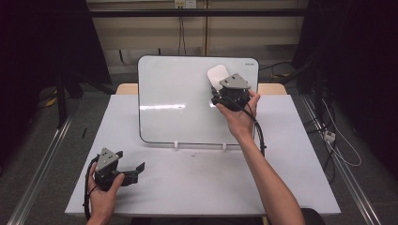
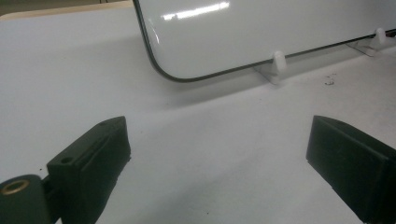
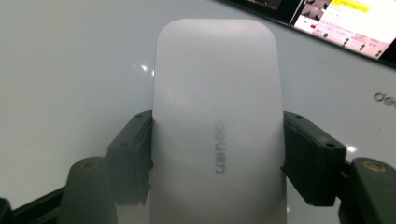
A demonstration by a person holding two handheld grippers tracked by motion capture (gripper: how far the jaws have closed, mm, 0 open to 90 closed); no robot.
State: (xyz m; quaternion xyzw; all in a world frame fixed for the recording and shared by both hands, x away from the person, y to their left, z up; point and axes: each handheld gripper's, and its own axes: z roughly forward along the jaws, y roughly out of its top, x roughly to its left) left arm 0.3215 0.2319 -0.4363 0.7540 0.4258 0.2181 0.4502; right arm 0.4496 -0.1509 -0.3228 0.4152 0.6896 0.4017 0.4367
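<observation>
A whiteboard (image 1: 178, 101) stands tilted on two small white feet at the back of the table. My right gripper (image 1: 219, 90) is up against its right upper part, shut on a white eraser (image 1: 216, 75) that lies flat on the board face. In the right gripper view the eraser (image 3: 217, 126) sits squeezed between both black pads (image 3: 133, 156). My left gripper (image 1: 136, 169) rests open near the table's front left corner, nothing between its fingers. In the left gripper view it (image 2: 219, 154) faces the board's lower corner (image 2: 161, 70).
The white table (image 1: 197, 183) has free room in front of the whiteboard. Small dark specks (image 2: 329, 80) lie beside one board foot (image 2: 276, 65). Cables and metal rails run on the floor at both sides of the table.
</observation>
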